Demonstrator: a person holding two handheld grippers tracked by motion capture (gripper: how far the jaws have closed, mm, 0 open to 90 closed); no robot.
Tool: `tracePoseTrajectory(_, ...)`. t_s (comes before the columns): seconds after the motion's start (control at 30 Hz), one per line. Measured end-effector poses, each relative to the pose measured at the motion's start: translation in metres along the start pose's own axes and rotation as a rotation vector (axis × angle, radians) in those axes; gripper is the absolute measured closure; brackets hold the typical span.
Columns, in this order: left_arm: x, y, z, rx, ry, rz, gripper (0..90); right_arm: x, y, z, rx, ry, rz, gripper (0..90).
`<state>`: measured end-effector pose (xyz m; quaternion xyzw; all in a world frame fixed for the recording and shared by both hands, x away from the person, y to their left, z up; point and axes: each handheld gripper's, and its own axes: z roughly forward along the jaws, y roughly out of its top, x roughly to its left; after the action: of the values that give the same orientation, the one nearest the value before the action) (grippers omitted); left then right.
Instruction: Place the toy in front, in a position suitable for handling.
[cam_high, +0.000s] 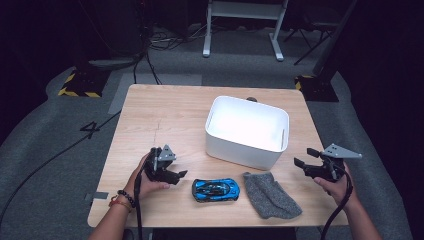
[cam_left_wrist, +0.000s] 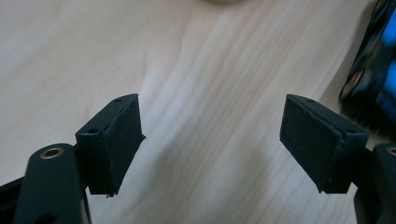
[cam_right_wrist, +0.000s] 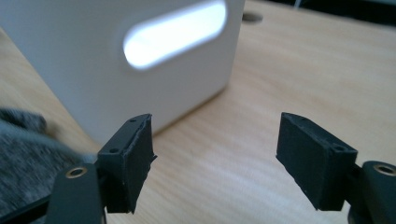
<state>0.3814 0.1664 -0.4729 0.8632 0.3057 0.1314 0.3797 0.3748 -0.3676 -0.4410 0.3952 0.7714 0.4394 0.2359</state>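
Nearest you, along the front edge of the tabletop (cam_high: 150, 115), lie the blue toy car (cam_high: 215, 189) and the grey cloth (cam_high: 270, 194); the car sits just left of the cloth, with a narrow gap between them; the cloth is rumpled, its near end close to the table's edge.

Your left gripper (cam_high: 176, 175) rests low on the wood just left of the car, pointing toward it; its jaws are spread wide with nothing between them; in the left gripper view the pads frame bare wood, and the car (cam_left_wrist: 373, 65) shows as a blurred blue and black shape at the right edge, clear of the pads.

Your right gripper (cam_high: 306, 157) is held at the right edge of the tabletop, aimed leftward; its jaws are also spread and hold nothing; in the right gripper view the cloth (cam_right_wrist: 28, 154) lies to the left of the left pad.

Farther back stands the white bin (cam_high: 239, 149), upright and open-topped, just behind the car and cloth; its slotted handle (cam_right_wrist: 175, 33) faces your right gripper.
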Motion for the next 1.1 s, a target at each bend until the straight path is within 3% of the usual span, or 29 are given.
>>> tracePoseTrajectory(0.17,0.003,0.025,-0.001,-0.061,0.011,-0.011,22.1,0.004,0.024,-0.011,-0.058,-0.006,-0.020,27.9)
tracePoseTrajectory(0.23,0.003,0.037,0.002,-0.062,0.090,-0.034,22.5,0.005,0.033,-0.012,-0.074,-0.008,-0.024,26.8)
tracePoseTrajectory(0.27,0.005,0.043,0.002,-0.056,0.102,-0.044,22.6,0.005,0.037,-0.013,-0.081,-0.014,-0.028,26.6)
tracePoseTrajectory(0.4,0.008,0.057,-0.002,-0.097,0.099,-0.037,22.5,0.003,0.053,-0.015,-0.106,-0.023,-0.032,27.0)
tracePoseTrajectory(0.53,0.007,0.067,-0.012,-0.140,0.086,-0.023,22.5,0.006,0.065,-0.011,-0.093,-0.013,-0.033,26.9)
tracePoseTrajectory(0.83,0.002,0.076,-0.022,-0.205,0.067,-0.019,22.3,0.018,0.077,-0.002,-0.088,0.032,-0.032,26.6)
tracePoseTrajectory(1.1,-0.004,0.091,-0.021,-0.273,-0.012,-0.017,21.9,0.023,0.085,0.024,0.026,0.030,0.025,26.7)
